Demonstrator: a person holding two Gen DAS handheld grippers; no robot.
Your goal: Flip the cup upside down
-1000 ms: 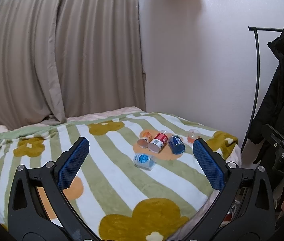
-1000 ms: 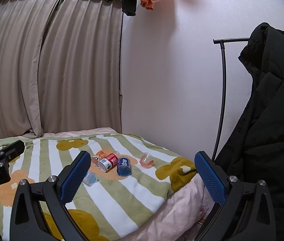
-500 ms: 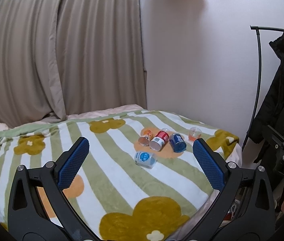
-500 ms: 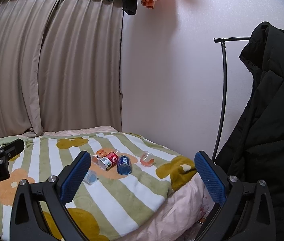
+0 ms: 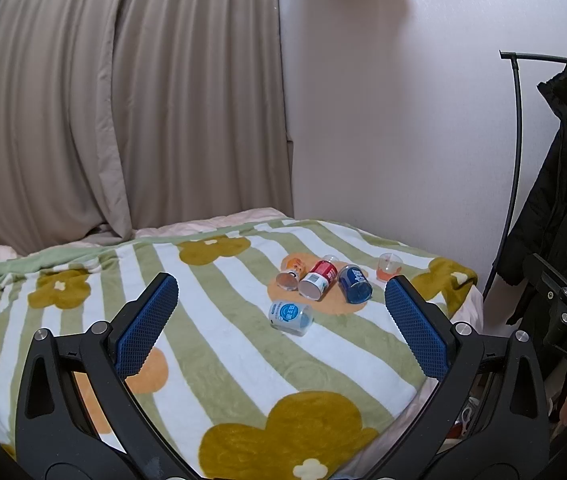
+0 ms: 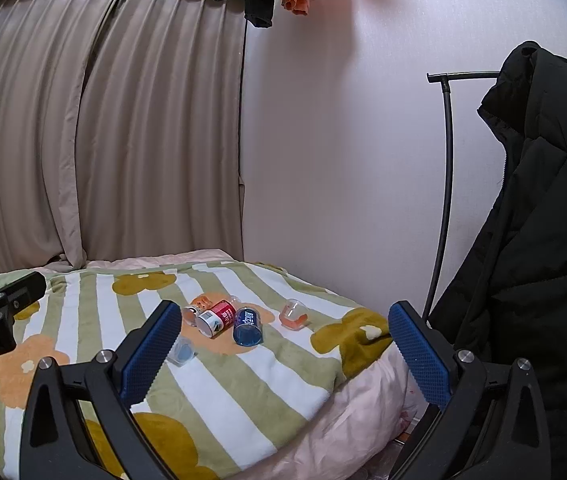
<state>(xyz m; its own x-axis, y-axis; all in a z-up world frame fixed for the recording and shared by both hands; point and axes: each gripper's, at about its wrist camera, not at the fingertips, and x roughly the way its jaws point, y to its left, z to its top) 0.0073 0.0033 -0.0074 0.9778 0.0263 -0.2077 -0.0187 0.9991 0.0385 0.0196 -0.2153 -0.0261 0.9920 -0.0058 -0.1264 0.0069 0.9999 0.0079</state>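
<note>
Several small cups lie on a striped flower blanket [image 5: 211, 352]. A light blue cup [image 5: 290, 317] lies on its side nearest me; it also shows in the right wrist view [image 6: 181, 352]. Behind it lie an orange cup [image 5: 292, 271], a red cup [image 5: 317, 280] and a dark blue cup [image 5: 355, 284], all on their sides. A clear cup with an orange base [image 5: 388, 266] stands apart at the right; it also shows in the right wrist view [image 6: 294, 314]. My left gripper [image 5: 283, 320] is open and empty, well short of the cups. My right gripper [image 6: 283, 344] is open and empty, over the bed's edge.
Beige curtains [image 5: 123, 112] and a white wall [image 5: 395, 120] stand behind the bed. A black coat [image 6: 531, 248] hangs on a thin rack [image 6: 443, 184] at the right. The pink mattress edge [image 6: 339, 412] drops off below the right gripper.
Both views have shifted slightly; the cups sit a little higher in the frames. The cups have not moved and both grippers stay open.
</note>
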